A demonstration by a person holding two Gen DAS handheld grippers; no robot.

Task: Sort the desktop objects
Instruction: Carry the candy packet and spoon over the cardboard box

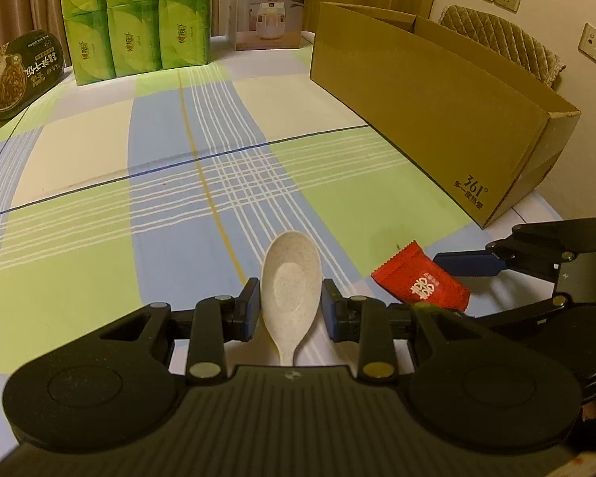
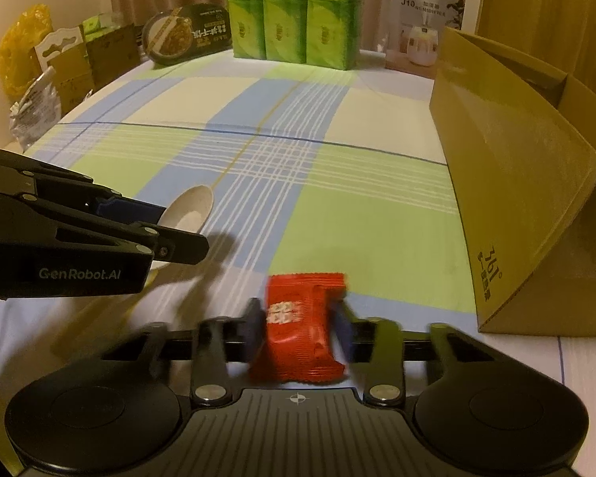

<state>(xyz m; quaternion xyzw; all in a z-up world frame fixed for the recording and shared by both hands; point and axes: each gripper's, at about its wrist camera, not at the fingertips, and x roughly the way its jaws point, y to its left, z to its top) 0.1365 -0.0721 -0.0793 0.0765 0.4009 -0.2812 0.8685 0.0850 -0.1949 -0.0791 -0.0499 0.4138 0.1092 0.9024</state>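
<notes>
Left wrist view shows the left hand-held gripper point(image 1: 290, 310) closed around a white speckled spoon point(image 1: 291, 282), its pads pressing the sides of the bowl near the neck, the bowl pointing forward over the plaid table point(image 1: 99, 159). Just to its right, the right hand-held gripper point(image 2: 298, 324) clamps a red snack packet point(image 2: 302, 326) across its middle; the blur there makes the exact contact hard to read. Both items seem ready to go into the open cardboard box point(image 1: 417, 91) standing farther off on the right. To do this well, I would keep each grip firm, lift clear of the box wall before moving across, and carry one item at a time so the two grippers do not collide. Beyond stand green tissue packs point(image 1: 139, 20).
</notes>
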